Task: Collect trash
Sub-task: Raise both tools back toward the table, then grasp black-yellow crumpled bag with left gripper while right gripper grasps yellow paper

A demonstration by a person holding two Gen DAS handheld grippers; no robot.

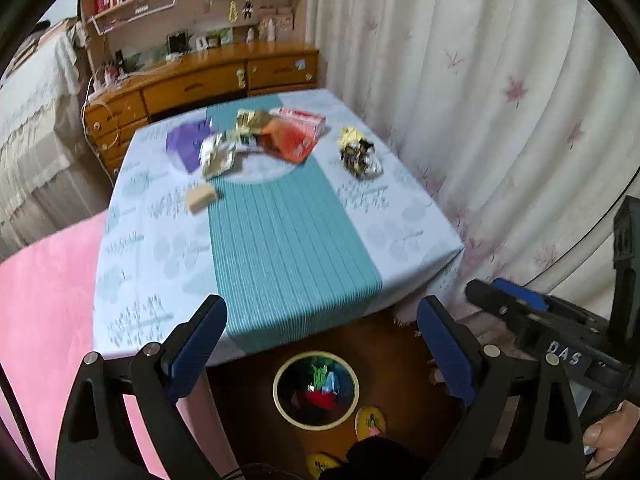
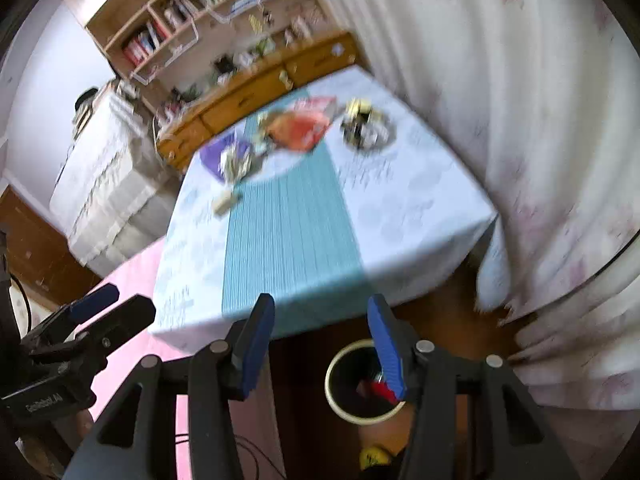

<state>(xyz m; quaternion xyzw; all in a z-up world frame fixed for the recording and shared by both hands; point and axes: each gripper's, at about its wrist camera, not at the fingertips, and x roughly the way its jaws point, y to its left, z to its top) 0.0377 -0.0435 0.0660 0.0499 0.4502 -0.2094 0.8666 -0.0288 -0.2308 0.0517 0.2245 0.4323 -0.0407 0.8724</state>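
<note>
Two claws are hanging above one counter (image 1: 400,216). The left claw (image 1: 320,344) is standing spread wide and empty; the right claw (image 2: 320,344) is standing partly spread, pinching nothing. Trash is lying at the frame's upper middle: one purple wrapper (image 1: 188,146), one orange packet (image 1: 292,140), one tan block (image 1: 200,197), one dark crumpled wrapper (image 1: 358,156). One bin (image 1: 316,424) holding scraps is sitting low centre, on the floor.
</note>
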